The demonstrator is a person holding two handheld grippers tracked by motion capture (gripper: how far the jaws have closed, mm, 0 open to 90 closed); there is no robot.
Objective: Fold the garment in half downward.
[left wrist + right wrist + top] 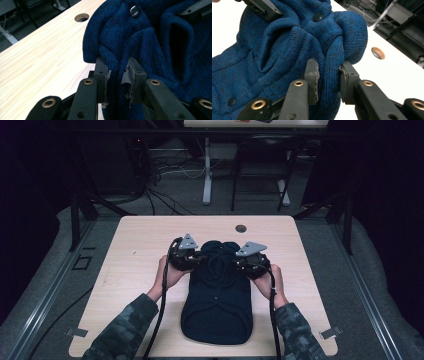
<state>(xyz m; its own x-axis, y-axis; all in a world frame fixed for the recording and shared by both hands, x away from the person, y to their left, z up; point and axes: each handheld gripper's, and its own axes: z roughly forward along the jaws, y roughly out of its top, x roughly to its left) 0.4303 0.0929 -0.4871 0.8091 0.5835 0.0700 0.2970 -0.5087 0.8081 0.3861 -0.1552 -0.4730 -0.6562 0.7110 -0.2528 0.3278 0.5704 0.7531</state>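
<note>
A dark blue knitted garment (pixel 217 307) with dark buttons lies folded along the middle of the light wooden table (pixel 135 245). Its far end is bunched and raised. My left gripper (pixel 196 256) is shut on a fold of the knit (pixel 116 72) at the garment's left far corner. On the opposite corner my right gripper (pixel 239 260) pinches another thick fold (pixel 329 75) between its pads. In the left gripper view a button (pixel 135 11) sits above the held fold, and the right gripper's jaw shows at the top right.
A round cable hole (pixel 241 228) is in the table near its far edge, just beyond the garment. Behind the table stand desk legs (pixel 207 175), a chair frame and loose cables on the floor. Bare tabletop lies to both sides.
</note>
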